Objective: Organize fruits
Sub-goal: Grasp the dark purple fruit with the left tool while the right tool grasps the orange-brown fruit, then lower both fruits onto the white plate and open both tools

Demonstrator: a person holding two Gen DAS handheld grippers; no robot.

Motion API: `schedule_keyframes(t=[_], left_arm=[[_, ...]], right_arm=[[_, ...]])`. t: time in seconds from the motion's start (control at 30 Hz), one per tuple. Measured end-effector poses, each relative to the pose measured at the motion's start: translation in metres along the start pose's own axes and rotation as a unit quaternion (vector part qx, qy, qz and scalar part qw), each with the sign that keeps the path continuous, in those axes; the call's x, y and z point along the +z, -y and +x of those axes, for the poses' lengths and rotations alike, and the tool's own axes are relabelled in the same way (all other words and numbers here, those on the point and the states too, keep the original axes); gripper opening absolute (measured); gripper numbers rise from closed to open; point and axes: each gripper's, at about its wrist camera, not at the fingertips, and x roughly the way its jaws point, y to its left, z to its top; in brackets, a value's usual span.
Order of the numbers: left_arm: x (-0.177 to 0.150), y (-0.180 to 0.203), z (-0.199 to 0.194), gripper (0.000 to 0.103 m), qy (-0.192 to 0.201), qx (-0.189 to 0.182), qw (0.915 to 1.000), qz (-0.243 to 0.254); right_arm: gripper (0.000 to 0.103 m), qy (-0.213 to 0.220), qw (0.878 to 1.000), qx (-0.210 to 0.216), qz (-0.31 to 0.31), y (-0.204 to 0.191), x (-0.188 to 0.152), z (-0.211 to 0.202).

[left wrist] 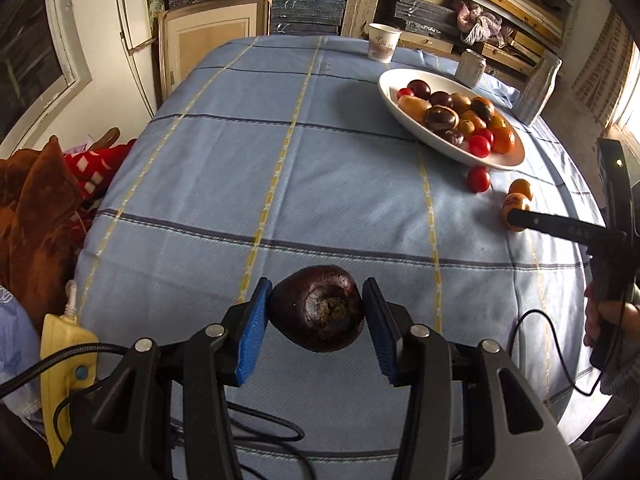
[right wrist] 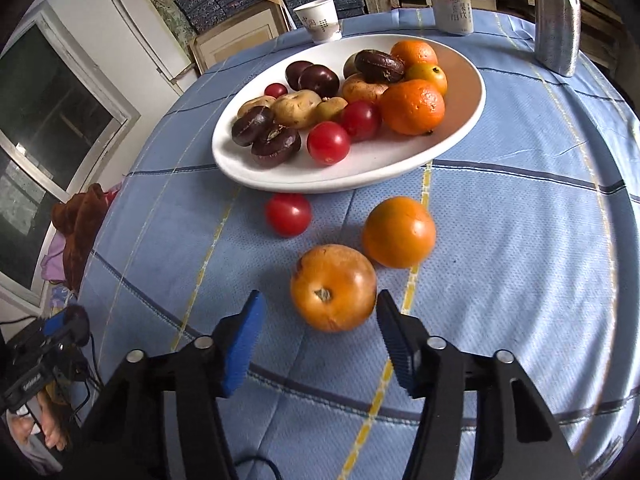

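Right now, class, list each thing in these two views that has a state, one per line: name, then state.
left gripper: shut on the dark fruit, lifted.
right gripper: open, jaws either side of the spotted orange fruit.
smooth orange fruit: loose on the cloth.
red tomato: loose beside the plate.
white plate: loaded with fruit.
paper cup: upright.
can: upright.

I count one plate [right wrist: 224, 152], one paper cup [right wrist: 320, 20], one can [right wrist: 452, 8] and one silver bottle [right wrist: 558, 20]. Off the plate lie four fruits — one red tomato [right wrist: 288, 214], two orange fruits [right wrist: 399, 231], one dark brown fruit [left wrist: 316, 308]. On it I see three red tomatoes, three orange fruits, two plums [right wrist: 319, 80] and three dark brown ones — the pale pieces [right wrist: 298, 109] overlap too much to count.
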Motion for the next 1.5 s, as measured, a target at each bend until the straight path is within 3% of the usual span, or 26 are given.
schedule_keyframes(t=[0.1,0.37,0.67,0.8,1.07,1.27,1.5], left_arm=[[-0.002,-0.003,-0.001,0.046,-0.002,0.001,1.0,0.0],[0.003,0.006,0.007,0.046,-0.006,-0.016,0.9998,0.007],[0.022,0.057,0.028,0.046,-0.011,-0.057,0.9971,0.05],[0.053,0.081,0.034,0.046,0.001,-0.072,0.995,0.068],[0.157,0.121,0.046,0.046,0.054,-0.079,0.9903,0.1],[0.215,0.135,0.087,0.046,0.048,-0.076,0.9909,0.1],[0.243,0.147,0.148,0.046,0.021,-0.081,0.992,0.095]], right_arm=[[0.045,0.003,1.0,-0.005,0.002,0.001,0.003,0.003],[0.044,-0.006,1.0,0.003,0.002,0.002,-0.008,-0.004],[0.044,-0.031,0.999,0.009,-0.022,0.001,-0.054,-0.038],[0.044,0.011,1.0,-0.003,-0.02,0.009,-0.035,-0.074],[0.044,0.092,0.995,-0.006,-0.035,0.01,0.042,-0.112],[0.044,0.084,0.995,-0.003,-0.056,0.001,0.087,-0.071],[0.044,0.046,0.997,-0.001,-0.062,0.001,0.103,-0.013]])
